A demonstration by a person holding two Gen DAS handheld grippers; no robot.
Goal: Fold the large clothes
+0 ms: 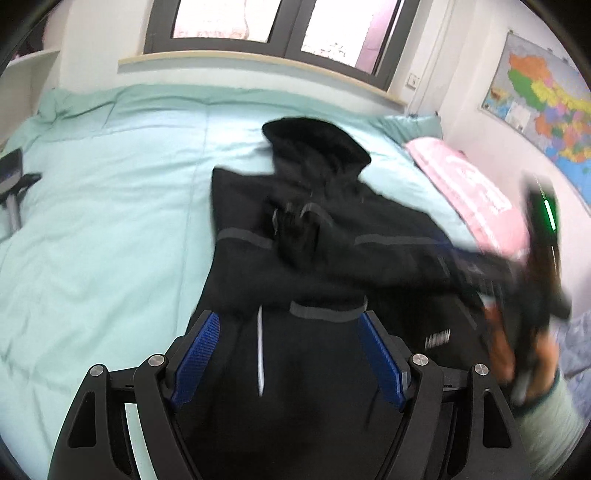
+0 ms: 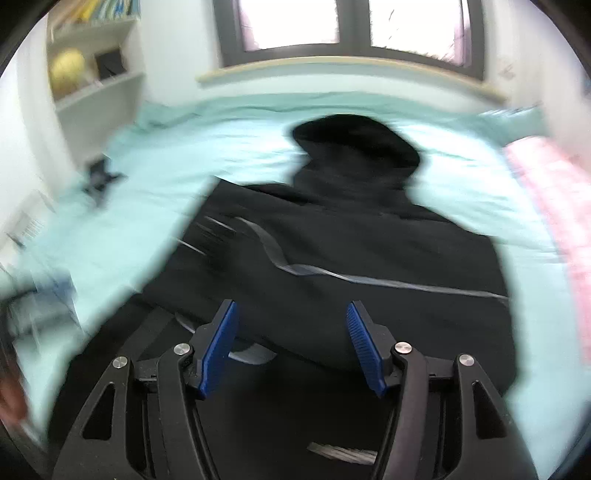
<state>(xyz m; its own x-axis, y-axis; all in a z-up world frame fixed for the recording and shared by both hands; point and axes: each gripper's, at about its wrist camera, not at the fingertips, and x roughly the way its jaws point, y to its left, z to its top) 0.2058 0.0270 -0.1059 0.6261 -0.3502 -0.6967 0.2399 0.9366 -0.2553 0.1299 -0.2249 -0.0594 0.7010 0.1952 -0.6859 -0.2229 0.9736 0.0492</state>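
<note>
A black hooded jacket (image 1: 314, 240) with grey stripes lies on the mint-green bed (image 1: 110, 206), hood toward the window. Its sleeves are folded in over the body. My left gripper (image 1: 290, 325) is open, its blue pads spread above the jacket's lower part, holding nothing. The right gripper (image 1: 491, 280) shows blurred at the right of the left wrist view, held in a hand. In the right wrist view the jacket (image 2: 369, 240) fills the middle, and my right gripper (image 2: 291, 314) is open above its lower part, holding nothing. This view is blurred by motion.
A pink folded cloth (image 1: 472, 192) lies on the bed's right side. A small dark object (image 1: 14, 184) sits at the bed's left edge. A window (image 1: 280, 22) is behind the bed, a map (image 1: 546, 107) on the right wall, shelves (image 2: 92, 66) at the left.
</note>
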